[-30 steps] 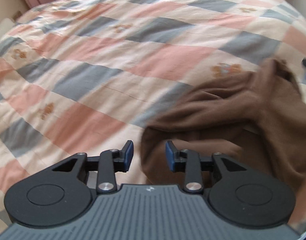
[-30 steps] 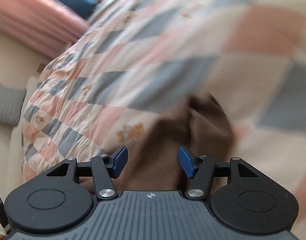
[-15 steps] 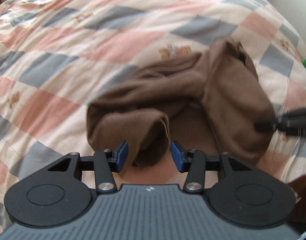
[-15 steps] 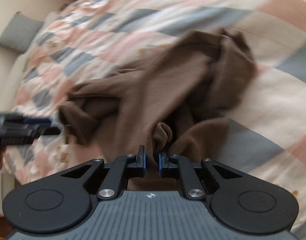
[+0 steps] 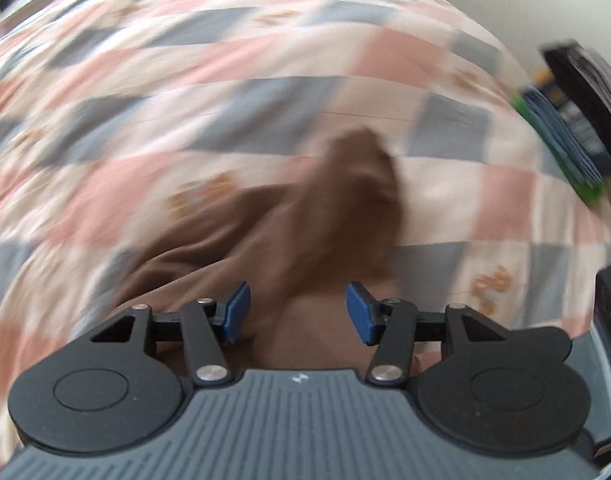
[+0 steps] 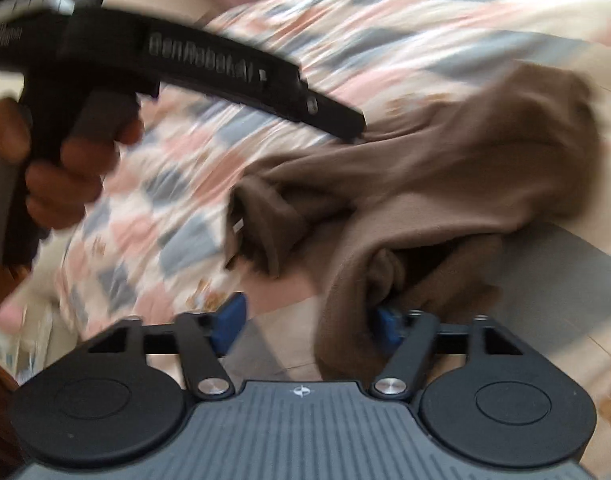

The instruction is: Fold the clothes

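A crumpled brown garment (image 5: 325,220) lies on a bed with a pink, grey and cream checked quilt (image 5: 225,80). My left gripper (image 5: 297,314) is open, just above the garment's near part, with brown cloth showing between its fingers. In the right wrist view the garment (image 6: 445,176) spreads to the right. My right gripper (image 6: 305,324) is open; a fold of brown cloth hangs over its right fingertip (image 6: 385,326). The left gripper's body (image 6: 209,56) crosses the upper left of that view, held by a hand (image 6: 61,164). Both views are blurred.
The quilt (image 6: 385,12) covers the bed all around the garment. A stack of blue and green items (image 5: 561,140) and a dark object (image 5: 585,80) sit beyond the bed's right edge. A cream wall (image 5: 505,0) rises behind.
My right gripper was shut on the brown cloth and has opened. My left gripper has opened wider and swung over the garment, close to my right gripper.
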`<action>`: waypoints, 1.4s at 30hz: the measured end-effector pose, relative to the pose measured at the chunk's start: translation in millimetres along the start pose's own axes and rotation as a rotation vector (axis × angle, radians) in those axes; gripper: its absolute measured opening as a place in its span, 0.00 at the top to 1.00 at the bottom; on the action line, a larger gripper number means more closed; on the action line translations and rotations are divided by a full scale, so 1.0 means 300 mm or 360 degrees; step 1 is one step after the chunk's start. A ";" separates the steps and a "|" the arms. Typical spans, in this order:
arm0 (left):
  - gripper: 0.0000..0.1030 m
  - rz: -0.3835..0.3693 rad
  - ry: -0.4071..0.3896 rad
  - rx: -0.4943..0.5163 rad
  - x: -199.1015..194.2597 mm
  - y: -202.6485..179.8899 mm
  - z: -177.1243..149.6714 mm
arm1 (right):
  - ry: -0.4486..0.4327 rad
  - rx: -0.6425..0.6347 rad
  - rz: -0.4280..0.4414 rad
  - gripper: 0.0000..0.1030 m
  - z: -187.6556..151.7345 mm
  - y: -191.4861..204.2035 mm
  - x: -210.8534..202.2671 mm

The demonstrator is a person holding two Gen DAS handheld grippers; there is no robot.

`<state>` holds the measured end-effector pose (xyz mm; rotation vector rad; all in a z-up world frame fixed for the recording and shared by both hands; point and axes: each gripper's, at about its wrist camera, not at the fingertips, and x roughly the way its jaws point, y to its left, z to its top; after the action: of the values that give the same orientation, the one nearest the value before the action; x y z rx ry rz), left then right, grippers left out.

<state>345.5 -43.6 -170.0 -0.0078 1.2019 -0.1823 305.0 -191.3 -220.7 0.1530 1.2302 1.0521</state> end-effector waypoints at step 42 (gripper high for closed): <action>0.95 0.0208 0.0074 0.0628 0.180 0.147 0.072 | -0.0365 0.0684 -0.0229 0.62 0.231 -0.380 0.040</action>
<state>390.5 -9.9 -216.8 0.4205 1.1918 -0.3031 426.5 -216.0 -271.7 0.4957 1.2226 0.6156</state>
